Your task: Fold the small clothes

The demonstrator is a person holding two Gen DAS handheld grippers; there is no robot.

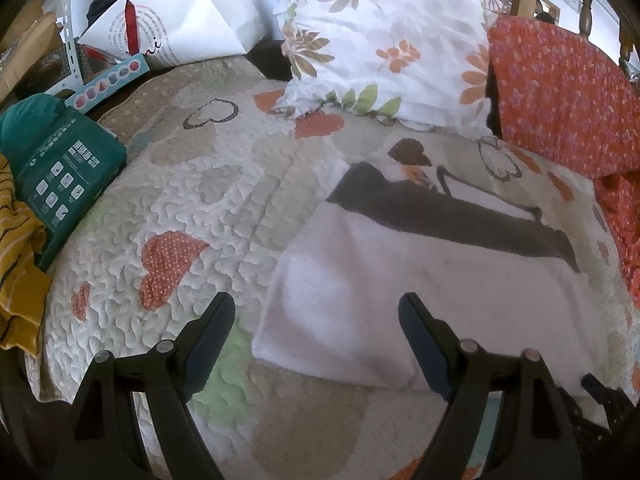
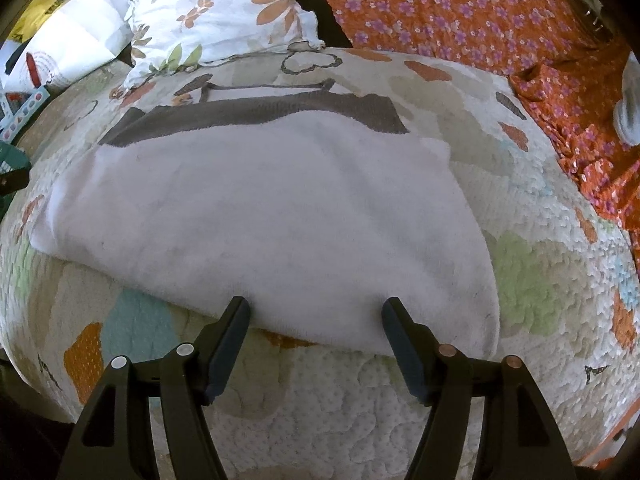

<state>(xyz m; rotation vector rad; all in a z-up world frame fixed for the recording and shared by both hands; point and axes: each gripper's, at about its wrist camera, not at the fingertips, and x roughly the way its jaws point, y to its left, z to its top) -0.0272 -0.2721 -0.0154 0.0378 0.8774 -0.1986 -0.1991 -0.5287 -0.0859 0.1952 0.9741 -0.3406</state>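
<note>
L gripper (image 1: 316,316) is wide open w/ nothing between its fingers, hanging over the near-left corner of the white cloth (image 1: 400,300); its left finger sits over the bare quilt (image 1: 192,168), its right finger over the cloth's near edge. R gripper (image 2: 316,316) is also spread wide and empty, both fingertips right at the cloth's near hem (image 2: 280,208), whether touching or just above I can't tell. The cloth lies flat on the quilt (image 2: 520,184), white w/ a dark grey band (image 2: 256,118) along its far edge, looks like a small towel-ish garment, maybe already doubled once, can't be sure. Beyond it: floral pillow (image 1: 384,40) at the head of the bed, orange flowered fabric (image 2: 460,12) to the right, a green pack (image 1: 68,168) and a mustard striped garment (image 1: 16,264) off to the left, well apart from the work. Judgement: step in hand is grabbing the near edge for the next fold. To do it well: each gripper should bite a corner, not mid-hem, so the edge lifts straight w/o sagging; R looks too central, prob needs to shift toward the near-right corner. Pinch only the cloth, not the quilt under it, since the quilt is soft and puckered and cd get caught. Take all layers at the edge if it's doubled. Then lift both sides evenly, carry to the grey band, line up edges before letting go.
</note>
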